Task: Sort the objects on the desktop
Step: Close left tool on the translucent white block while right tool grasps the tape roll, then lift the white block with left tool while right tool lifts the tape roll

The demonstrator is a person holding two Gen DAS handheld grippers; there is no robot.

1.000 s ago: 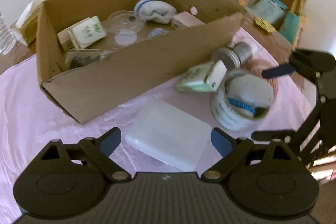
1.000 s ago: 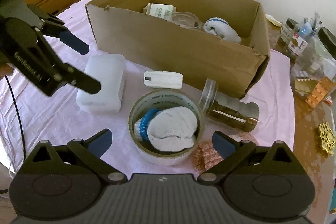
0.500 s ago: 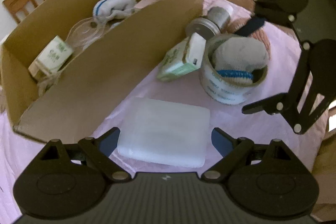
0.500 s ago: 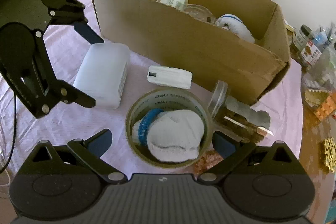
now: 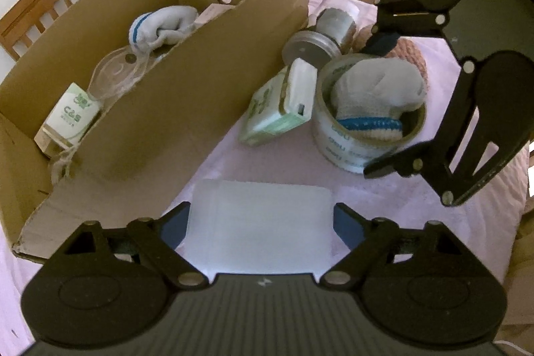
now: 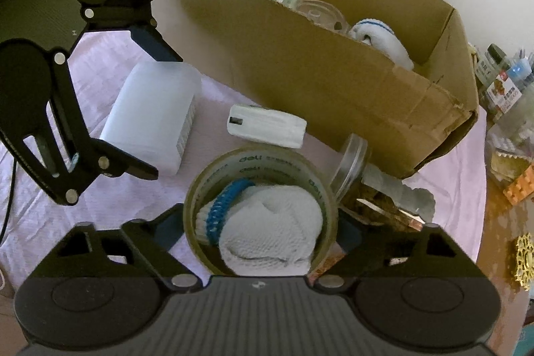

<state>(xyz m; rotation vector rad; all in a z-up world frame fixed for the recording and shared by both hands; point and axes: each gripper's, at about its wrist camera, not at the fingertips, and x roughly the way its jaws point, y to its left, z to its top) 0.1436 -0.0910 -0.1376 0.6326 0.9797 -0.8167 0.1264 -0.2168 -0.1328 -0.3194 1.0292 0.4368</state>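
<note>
White plastic box (image 5: pixel 260 222): lies flat on the pink-covered tabletop (image 5: pixel 383 199), just beside the cardboard box (image 5: pixel 187 95); its long axis runs across the left gripper's jaws.
Left gripper (image 5: pixel 260 222): jaws just closing, pads at the box's two short ends; contact cannot be told.
Tape roll (image 6: pixel 260 209): lies flat, hole up, a white sock (image 6: pixel 267 232) stuffed inside.
Right gripper (image 6: pixel 262 231): jaws just closing, pads against the roll's outer wall on both sides.
</note>
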